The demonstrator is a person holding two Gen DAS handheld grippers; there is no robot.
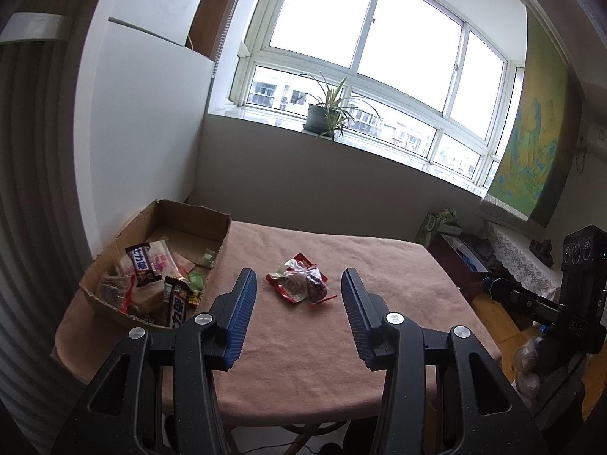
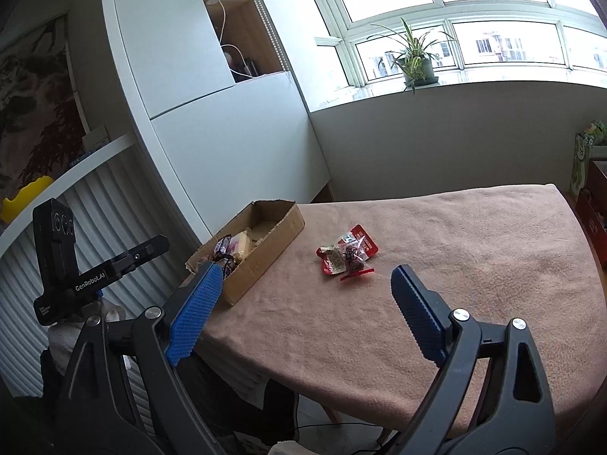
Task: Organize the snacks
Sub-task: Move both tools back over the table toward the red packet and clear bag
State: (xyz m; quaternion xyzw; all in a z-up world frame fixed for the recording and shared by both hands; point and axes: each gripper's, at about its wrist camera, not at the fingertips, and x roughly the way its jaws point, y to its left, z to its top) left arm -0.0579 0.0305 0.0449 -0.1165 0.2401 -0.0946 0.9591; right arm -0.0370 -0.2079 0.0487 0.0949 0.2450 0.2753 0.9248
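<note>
Table (image 1: 341, 341) covered with a pinkish-brown cloth; window and a potted plant (image 1: 322, 115) on the sill behind it. Cardboard box (image 1: 212, 227) sits at the table's left side, near the white cabinet (image 2: 212, 151), open at the top. Inside the box: several wrapped snacks, among them two dark chocolate bars (image 1: 142, 265) with white lettering, a pale pink-printed pack (image 1: 165, 256), and small green sweets (image 1: 195, 278) toward the right wall. A small pile of snacks (image 1: 301, 284) lies loose on the cloth, right of the box and apart from it: red wrappers with clear packets on top, contents dark and pale; individual items in the pile cannot be told apart. Left gripper (image 1: 299, 295): jaws part-way apart, blue ribbed pads facing each other, nothing between them; it hangs over the near part of the table with the pile showing in the gap beyond the fingertips, not touching it. Right gripper (image 2: 307, 278): jaws spread wide, nothing held; the pile shows between and beyond its fingertips, clear of both pads. In the right wrist view the left pad (image 2: 195, 314) overlaps the near corner of the box; contact cannot be told. Each gripper's body shows at the edge of the other's view.
</note>
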